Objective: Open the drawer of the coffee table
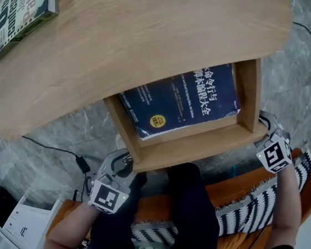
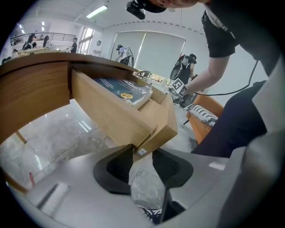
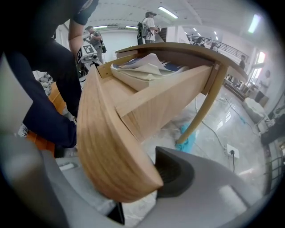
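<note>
Grey marble floor (image 1: 70, 134) lies under a curved wooden bench (image 1: 127, 28), seen from above.

The drawer (image 1: 197, 145) stands well out from under the bench top, toward me, and a blue book (image 1: 180, 99) lies flat inside it.

My left claw (image 1: 122, 165) is at the left end of the drawer front. In the left gripper view its jaws stand apart, with the lower corner of the front just between their tips. I judge that it is not pinching.

My right claw (image 1: 264, 128) is at the right end of the drawer front. In the right gripper view the rounded end of the front fills the gap and 1 pad (image 3: 171, 171) presses against the wood. The other jaw is hidden behind the wood. I read this claw as clamped on the drawer.

Step, as I judge it: the pull is at or near its end, since the whole book shows. If more travel is wanted, the next move calls for the left claw to grip again and for both ends to be drawn evenly, so the drawer does not twist. Otherwise the right claw needs only to let go.

Count: 1 bench, 1 drawer, 2 claws and 2 books. The second is a green book (image 1: 21, 8) on the bench top, at its far left edge.
</note>
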